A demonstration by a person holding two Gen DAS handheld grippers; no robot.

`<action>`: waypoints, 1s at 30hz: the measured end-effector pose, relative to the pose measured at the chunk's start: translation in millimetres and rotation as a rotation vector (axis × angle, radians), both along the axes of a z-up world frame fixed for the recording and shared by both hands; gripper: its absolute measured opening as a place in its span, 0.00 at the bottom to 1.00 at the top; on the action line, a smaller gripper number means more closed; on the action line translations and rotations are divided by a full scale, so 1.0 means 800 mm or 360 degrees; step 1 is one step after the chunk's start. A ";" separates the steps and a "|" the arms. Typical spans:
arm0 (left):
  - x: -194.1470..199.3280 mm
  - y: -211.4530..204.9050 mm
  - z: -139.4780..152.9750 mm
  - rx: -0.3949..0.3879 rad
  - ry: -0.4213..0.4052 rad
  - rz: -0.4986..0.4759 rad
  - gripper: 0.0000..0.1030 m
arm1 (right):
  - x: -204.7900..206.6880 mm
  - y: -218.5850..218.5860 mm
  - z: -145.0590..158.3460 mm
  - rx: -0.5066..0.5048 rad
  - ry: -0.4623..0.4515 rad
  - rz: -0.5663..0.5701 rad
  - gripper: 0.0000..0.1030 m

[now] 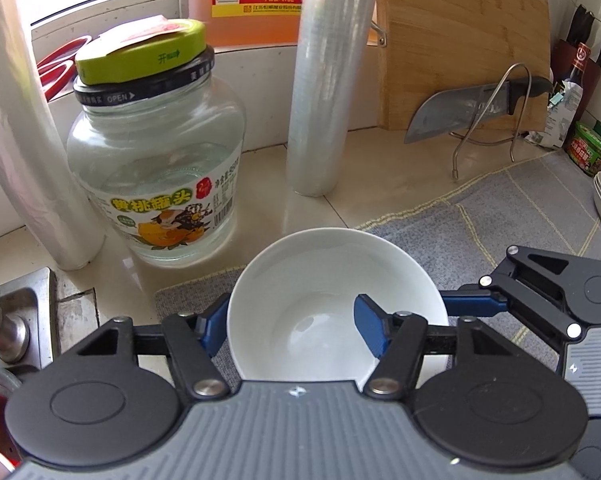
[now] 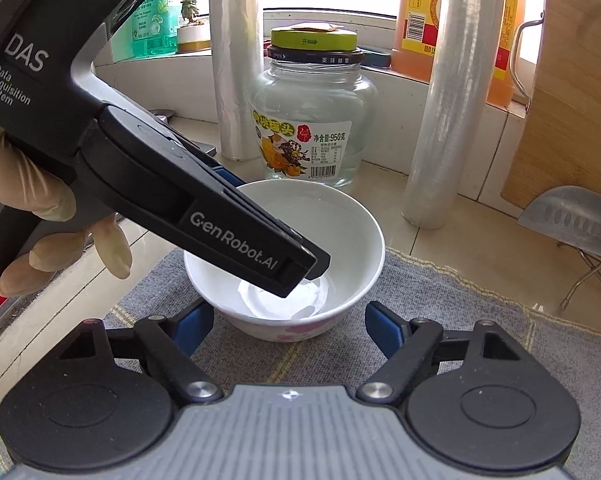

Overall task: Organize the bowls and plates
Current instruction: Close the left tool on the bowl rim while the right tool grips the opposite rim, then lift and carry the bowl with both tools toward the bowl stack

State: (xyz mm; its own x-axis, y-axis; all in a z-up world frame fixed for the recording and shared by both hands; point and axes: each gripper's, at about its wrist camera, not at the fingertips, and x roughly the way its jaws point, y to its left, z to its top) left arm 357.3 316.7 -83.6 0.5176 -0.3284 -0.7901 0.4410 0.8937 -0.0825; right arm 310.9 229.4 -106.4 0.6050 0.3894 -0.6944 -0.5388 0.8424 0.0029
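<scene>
The left hand-held gripper (image 1: 292, 326) pinches the white bowl's (image 1: 320, 280) rim (one finger inside, one outside) on the grey mat (image 2: 440, 300), while the right hand-held gripper (image 2: 288, 330) gapes empty just beside it.

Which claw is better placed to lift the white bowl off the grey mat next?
Left. The left claw straddles the white bowl's near wall, one finger inside and one outside, seemingly gripping it. The right claw is open in front of the bowl, touching nothing.
</scene>
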 end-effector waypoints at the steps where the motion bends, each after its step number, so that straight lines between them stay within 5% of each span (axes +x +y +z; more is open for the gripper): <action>1: 0.000 0.000 0.000 -0.0003 0.0002 -0.0004 0.61 | 0.000 0.000 0.000 0.0007 0.0002 0.0004 0.82; 30: -0.019 -0.004 0.015 -0.0016 0.0010 -0.0042 0.60 | -0.009 0.002 0.012 -0.0032 0.0022 0.0034 0.80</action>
